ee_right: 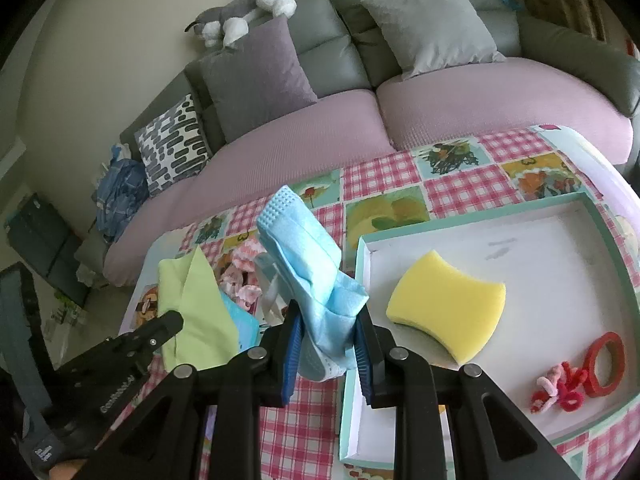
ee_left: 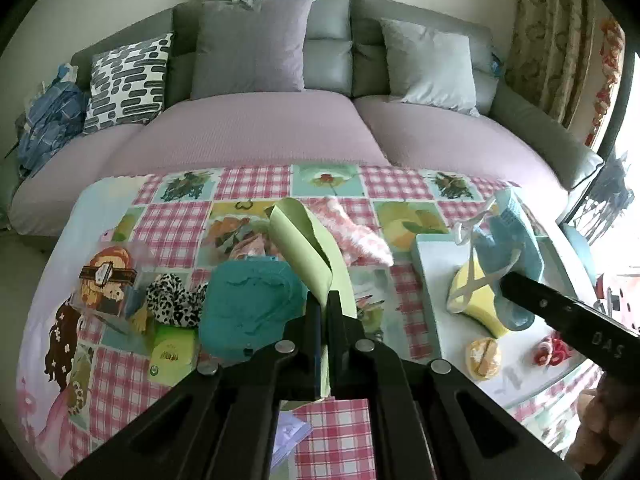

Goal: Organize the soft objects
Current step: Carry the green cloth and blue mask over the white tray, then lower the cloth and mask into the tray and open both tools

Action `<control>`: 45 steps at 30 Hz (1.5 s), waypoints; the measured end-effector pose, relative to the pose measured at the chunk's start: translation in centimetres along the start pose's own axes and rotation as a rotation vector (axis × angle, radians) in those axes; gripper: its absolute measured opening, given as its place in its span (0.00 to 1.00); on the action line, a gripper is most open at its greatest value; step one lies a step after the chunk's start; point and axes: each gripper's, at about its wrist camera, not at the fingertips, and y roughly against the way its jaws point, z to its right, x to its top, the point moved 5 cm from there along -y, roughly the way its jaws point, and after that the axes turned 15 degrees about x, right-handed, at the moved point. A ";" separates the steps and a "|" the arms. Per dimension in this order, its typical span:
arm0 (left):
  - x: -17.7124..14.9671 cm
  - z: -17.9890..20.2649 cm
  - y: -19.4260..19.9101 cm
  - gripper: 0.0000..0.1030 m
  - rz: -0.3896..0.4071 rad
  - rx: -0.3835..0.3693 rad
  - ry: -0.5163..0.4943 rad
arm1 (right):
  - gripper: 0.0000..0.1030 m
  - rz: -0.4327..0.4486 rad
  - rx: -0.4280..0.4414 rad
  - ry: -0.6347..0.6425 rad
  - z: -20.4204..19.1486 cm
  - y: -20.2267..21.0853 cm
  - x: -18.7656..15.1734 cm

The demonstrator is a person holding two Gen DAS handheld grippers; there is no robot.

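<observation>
My left gripper [ee_left: 324,300] is shut on a light green cloth [ee_left: 308,240], which stands up folded above the checked tablecloth. In the right wrist view the same cloth [ee_right: 196,312] hangs from the left gripper [ee_right: 176,320]. My right gripper [ee_right: 328,312] is shut on a crumpled blue face mask [ee_right: 312,264] with white ear loops, held just left of the white tray [ee_right: 520,216]. A yellow sponge [ee_right: 448,304] lies in that tray. From the left wrist the mask [ee_left: 508,232] hangs over the sponge [ee_left: 476,292], held by the right gripper [ee_left: 506,282].
A teal case [ee_left: 248,304], a leopard-print scrunchie [ee_left: 172,300], a pink fuzzy sock [ee_left: 360,236] and a clear box [ee_left: 108,276] lie on the table. Red hair ties [ee_right: 560,392] and a red ring [ee_right: 608,364] sit in the tray. A grey sofa [ee_left: 260,132] with cushions stands behind.
</observation>
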 end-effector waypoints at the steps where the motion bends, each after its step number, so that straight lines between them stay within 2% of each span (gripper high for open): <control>1: 0.1 0.1 0.3 0.02 0.006 -0.002 -0.001 | 0.25 0.005 -0.001 -0.001 0.0 0.1 0.1; 10: 1.9 1.9 2.3 0.02 0.053 -0.025 -0.035 | 0.25 0.049 -0.010 -0.015 1.0 1.7 0.9; 17: 4.1 4.9 4.0 0.02 0.098 -0.058 -0.092 | 0.25 0.105 -0.062 -0.075 4.1 4.1 1.6; 27: 6.7 10.7 5.6 0.02 0.153 -0.129 -0.179 | 0.25 0.168 -0.235 -0.188 10.3 8.0 1.7; 34: 7.1 15.1 6.1 0.02 0.171 -0.193 -0.224 | 0.25 0.180 -0.375 -0.239 13.7 9.9 1.2; 39: 6.2 18.6 5.3 0.02 0.149 -0.248 -0.269 | 0.25 0.175 -0.418 -0.271 15.5 10.4 0.7; 45: 4.1 22.2 2.2 0.02 0.076 -0.287 -0.321 | 0.25 0.148 -0.450 -0.317 17.7 10.2 -0.2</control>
